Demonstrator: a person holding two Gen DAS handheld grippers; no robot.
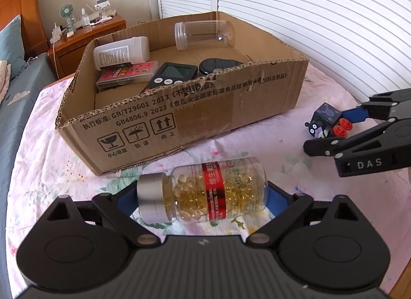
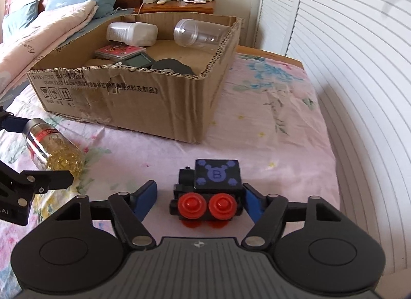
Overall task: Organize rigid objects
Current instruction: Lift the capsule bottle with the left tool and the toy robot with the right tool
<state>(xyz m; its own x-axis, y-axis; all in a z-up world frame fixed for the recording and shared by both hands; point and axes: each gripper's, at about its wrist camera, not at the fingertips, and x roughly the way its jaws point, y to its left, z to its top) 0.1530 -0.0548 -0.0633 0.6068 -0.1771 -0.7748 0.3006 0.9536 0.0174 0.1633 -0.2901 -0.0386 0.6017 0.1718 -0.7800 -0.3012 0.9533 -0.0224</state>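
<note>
On the floral pink bed sheet (image 1: 38, 160), the left tool (image 1: 203, 196) clasps a clear plastic bottle of yellow capsules (image 1: 205, 191) lying sideways before the open cardboard box (image 1: 179, 114). Further right, the right tool (image 2: 200, 200) brackets a black toy train with red wheels (image 2: 210, 191), left pad (image 2: 146, 198) clear of it.

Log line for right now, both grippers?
left gripper: straddles pill bottle lengthwise, contact unclear | right gripper: open around toy train, left pad apart | both outside cardboard box
</note>
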